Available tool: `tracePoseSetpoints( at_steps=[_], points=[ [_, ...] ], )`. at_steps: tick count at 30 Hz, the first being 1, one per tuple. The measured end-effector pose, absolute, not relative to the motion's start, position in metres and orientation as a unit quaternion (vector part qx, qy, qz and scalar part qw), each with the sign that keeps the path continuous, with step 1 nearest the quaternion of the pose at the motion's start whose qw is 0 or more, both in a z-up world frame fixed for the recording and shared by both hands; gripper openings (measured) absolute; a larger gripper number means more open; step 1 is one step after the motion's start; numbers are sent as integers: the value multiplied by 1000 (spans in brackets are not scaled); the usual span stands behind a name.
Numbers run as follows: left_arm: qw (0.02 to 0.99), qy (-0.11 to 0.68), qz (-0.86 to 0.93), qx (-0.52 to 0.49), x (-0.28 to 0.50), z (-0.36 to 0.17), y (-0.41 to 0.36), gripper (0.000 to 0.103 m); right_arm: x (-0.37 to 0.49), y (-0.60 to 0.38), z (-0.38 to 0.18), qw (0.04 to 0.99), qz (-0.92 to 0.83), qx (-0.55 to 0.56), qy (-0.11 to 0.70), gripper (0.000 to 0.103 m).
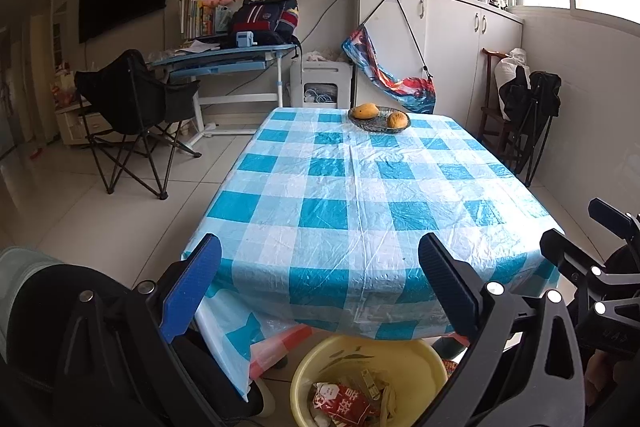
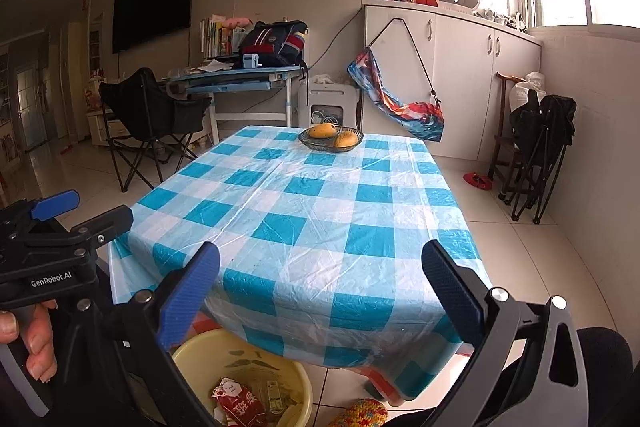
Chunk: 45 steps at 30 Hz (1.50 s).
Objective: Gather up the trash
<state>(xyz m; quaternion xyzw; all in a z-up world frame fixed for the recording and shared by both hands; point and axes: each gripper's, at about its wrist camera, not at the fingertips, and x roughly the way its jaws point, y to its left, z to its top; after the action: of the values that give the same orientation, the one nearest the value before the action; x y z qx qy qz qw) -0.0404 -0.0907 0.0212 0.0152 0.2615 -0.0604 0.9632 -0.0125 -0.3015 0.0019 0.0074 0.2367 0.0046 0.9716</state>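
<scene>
Below both wide-open, empty grippers (image 1: 320, 287) (image 2: 320, 291), trash (image 1: 340, 405), seemingly wrappers, fills the basin (image 1: 424, 355).

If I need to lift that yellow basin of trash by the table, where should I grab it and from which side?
Grip the yellow basin by its rim, coming down from above on the near side, away from the table. The cloth overhangs the far edge, and the rim is the only thin, exposed part; one finger inside, one outside should hold it.

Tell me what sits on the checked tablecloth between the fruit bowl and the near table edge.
Nothing: in both wrist views the blue-and-white checked plastic tablecloth lies bare from the glass bowl of mangoes to the near edge above the yellow trash basin.
</scene>
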Motion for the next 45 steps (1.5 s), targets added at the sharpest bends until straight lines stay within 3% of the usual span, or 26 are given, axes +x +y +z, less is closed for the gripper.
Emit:
tracePoseSetpoints(
  at_steps=[45],
  points=[
    [962,258,-69,53,-33,22,-125,96,0,-312,-10,961,-15,23,275,97]
  ],
)
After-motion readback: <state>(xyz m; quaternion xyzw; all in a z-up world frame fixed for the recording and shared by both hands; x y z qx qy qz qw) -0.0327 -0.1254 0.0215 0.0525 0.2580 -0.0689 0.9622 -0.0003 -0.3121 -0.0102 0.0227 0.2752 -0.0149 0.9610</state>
